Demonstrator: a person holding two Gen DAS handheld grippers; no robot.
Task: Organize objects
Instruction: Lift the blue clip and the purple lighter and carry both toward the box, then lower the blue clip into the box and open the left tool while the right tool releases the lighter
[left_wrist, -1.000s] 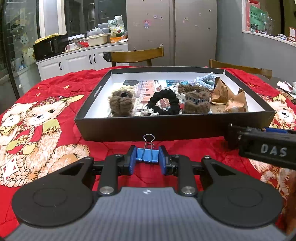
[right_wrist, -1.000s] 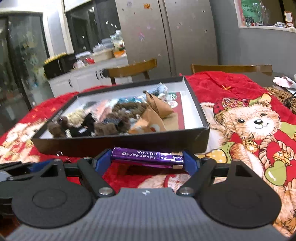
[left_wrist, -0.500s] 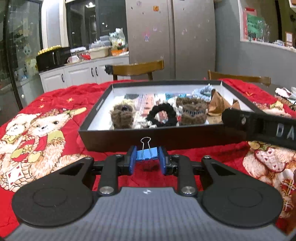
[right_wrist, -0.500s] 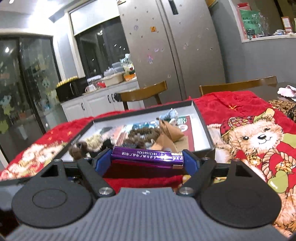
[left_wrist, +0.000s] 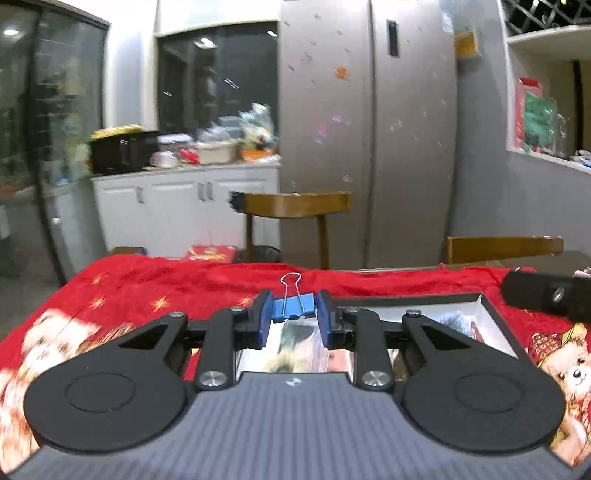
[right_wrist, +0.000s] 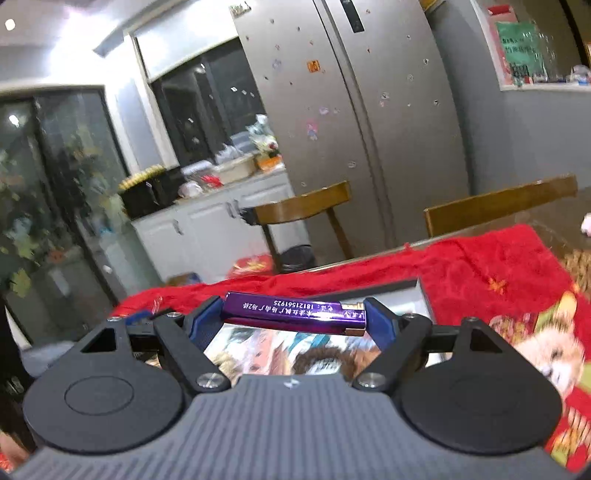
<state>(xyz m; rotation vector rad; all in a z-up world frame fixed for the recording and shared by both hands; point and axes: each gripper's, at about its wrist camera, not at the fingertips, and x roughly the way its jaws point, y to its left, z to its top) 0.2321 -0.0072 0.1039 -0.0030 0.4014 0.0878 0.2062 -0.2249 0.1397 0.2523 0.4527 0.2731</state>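
Observation:
My left gripper (left_wrist: 293, 314) is shut on a blue binder clip (left_wrist: 293, 309) with its wire handle upright. It hangs above the near part of the black box (left_wrist: 491, 314), whose white inside with hair ties shows below the fingers. My right gripper (right_wrist: 293, 315) is shut on a purple lighter (right_wrist: 293, 313), held crosswise by its two ends above the same box (right_wrist: 423, 295). The right gripper's black body (left_wrist: 546, 297) shows at the right edge of the left wrist view.
A red bear-print blanket (left_wrist: 147, 295) covers the table. Two wooden chairs (left_wrist: 295, 206) (right_wrist: 498, 206) stand behind the table, with a steel fridge (left_wrist: 369, 129) and white cabinets (left_wrist: 177, 206) beyond.
Both grippers have risen and moved forward over the box, so its contents now sit below the fingers. Each still holds its object.

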